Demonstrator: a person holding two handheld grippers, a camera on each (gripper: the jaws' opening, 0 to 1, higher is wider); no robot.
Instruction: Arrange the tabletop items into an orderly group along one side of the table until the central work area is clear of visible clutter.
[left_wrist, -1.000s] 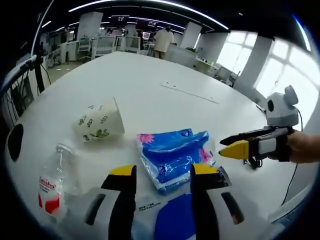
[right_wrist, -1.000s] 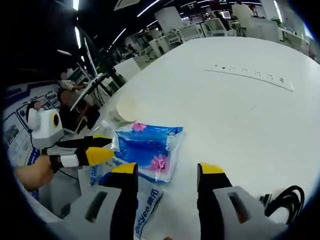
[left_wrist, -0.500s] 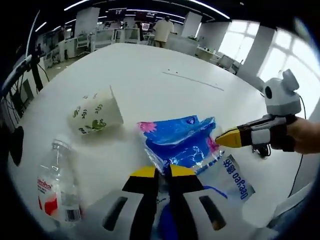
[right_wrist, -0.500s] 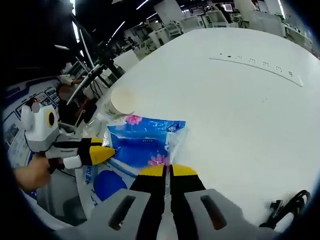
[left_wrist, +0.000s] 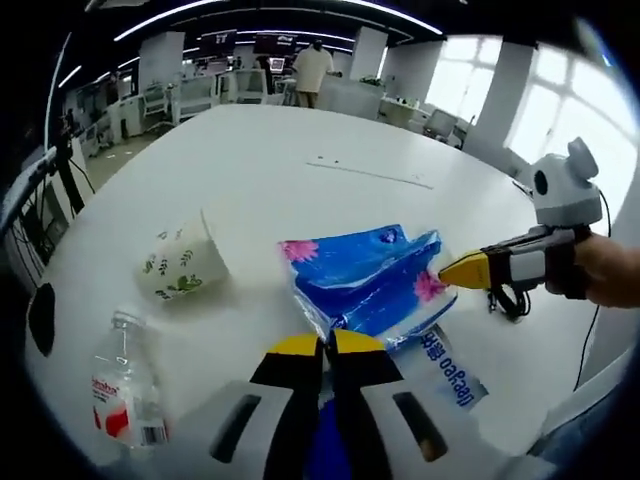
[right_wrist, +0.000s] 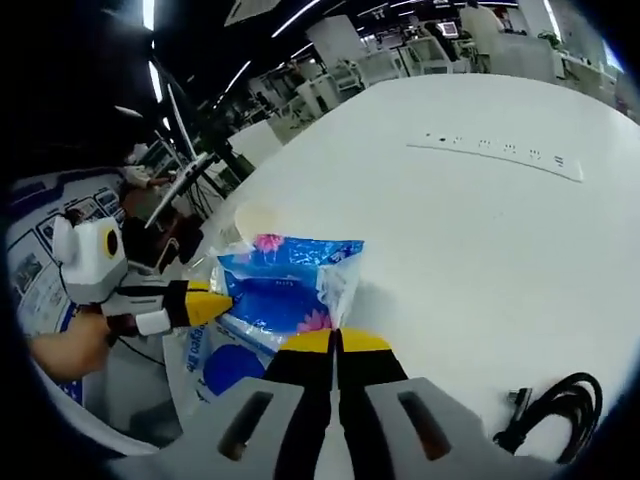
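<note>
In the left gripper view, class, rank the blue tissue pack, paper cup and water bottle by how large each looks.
1. blue tissue pack, clearly largest.
2-3. paper cup and water bottle look alike; the bottle sits nearer the camera, so I won't rank them.

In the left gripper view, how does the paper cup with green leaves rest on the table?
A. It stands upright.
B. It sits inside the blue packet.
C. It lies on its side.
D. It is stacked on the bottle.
C: the paper cup lies tipped over on the white table, apart from the blue packet and the bottle.
</note>
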